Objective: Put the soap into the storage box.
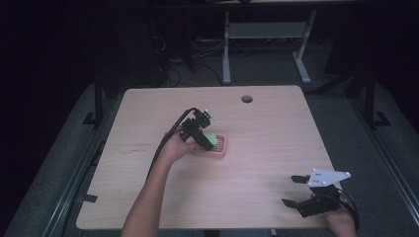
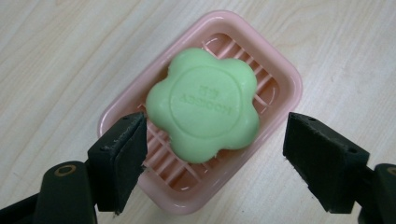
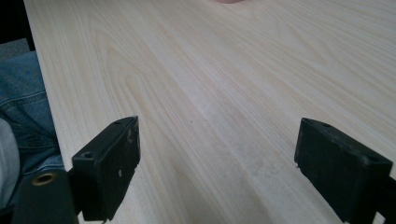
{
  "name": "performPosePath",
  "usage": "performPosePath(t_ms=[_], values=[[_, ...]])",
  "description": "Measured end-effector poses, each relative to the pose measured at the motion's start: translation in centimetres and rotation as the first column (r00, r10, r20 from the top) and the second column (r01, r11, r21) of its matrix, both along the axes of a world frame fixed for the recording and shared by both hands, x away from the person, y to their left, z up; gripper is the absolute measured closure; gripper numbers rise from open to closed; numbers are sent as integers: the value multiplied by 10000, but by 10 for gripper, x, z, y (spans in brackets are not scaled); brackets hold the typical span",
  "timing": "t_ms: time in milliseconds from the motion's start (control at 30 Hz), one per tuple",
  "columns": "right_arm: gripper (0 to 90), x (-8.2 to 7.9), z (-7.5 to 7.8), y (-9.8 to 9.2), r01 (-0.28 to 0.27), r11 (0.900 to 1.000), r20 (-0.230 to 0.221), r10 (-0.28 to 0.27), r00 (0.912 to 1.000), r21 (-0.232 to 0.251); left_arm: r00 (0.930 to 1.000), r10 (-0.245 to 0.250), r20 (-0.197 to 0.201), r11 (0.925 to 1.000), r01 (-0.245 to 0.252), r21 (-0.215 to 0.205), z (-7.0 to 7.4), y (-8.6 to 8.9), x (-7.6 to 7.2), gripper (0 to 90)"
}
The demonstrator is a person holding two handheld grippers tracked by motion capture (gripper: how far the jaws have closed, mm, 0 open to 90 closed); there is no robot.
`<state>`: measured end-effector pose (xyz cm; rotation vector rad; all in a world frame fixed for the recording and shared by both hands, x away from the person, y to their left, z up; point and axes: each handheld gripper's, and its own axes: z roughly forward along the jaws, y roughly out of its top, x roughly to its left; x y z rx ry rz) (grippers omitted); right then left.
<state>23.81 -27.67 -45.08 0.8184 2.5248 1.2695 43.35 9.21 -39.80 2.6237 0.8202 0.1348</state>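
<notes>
**Left gripper poised over the soap, right gripper parked at the table's near corner**

From the high view I see my left forearm coming in from the bottom edge and running up and to the right across the wooden table (image 1: 267,128), the hand wrapped around the left gripper (image 1: 205,138) near the table's middle. The gripper tilts down and to the right, its black cable looping back along the wrist. Its tip sits right over the pink soap dish (image 1: 221,148), which lies flat on the table slightly left of centre.

In the left gripper view I look almost straight down on that dish (image 2: 285,79). A green flower-shaped soap (image 2: 203,105) with raised lettering rests on the ribbed floor of the dish. The left gripper (image 2: 215,149) is released: its jaws stand wide apart, one at either side of the soap. The left jaw's pad is just beside the soap's edge, perhaps brushing it; I cannot tell for certain. The right jaw is well clear, out past the dish's rim.

My right hand holds the right gripper (image 1: 291,190) at the near right corner of the table, well apart from the dish, its grey three-cornered plate facing up. In the right gripper view the right gripper (image 3: 217,158) is also released, jaws spread wide over bare wood, with a denim-clad leg at the left edge.
</notes>
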Motion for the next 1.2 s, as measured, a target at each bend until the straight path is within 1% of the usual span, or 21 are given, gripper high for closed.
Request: performPosePath(t_ms=[33, 200, 467, 567, 767, 867, 967, 1200], values=[[138, 0, 0, 0, 10, 10000, -33, -10, 10000, -1, 10000, 7, 29, 10000, -7, 63, -1, 0, -1, 216], [138, 0, 0, 1, 15, 10000, -25, -15, 10000, -37, 10000, 79, -35, 10000, -79, -3, -2, 3, -2, 215], [138, 0, 0, 1, 29, 10000, -29, -29, 10000, -40, 9999, -58, -118, 10000, 57, -60, -2, 8, -8, 215], [138, 0, 0, 0, 39, 10000, -34, -39, 10000, -42, 9999, -103, -61, 9999, 103, -64, 0, 10, -8, 215], [138, 0, -1, 1, 63, 10000, -45, -64, 10000, -65, 10000, -60, 25, 9998, 61, -177, 1, 15, -13, 215], [138, 0, -1, 1, 67, 10000, -53, -68, 10000, -66, 10000, -57, 1, 9998, 57, -191, 3, 17, -14, 215], [138, 0, -1, 1, 70, 9999, -43, -71, 10000, -71, 10000, 61, 40, 9992, -59, -386, 3, 19, -18, 215], [138, 0, -1, 1, 69, 9999, -36, -69, 10000, -90, 10000, 52, -10, 9992, -52, -397, 4, 23, -23, 215]])
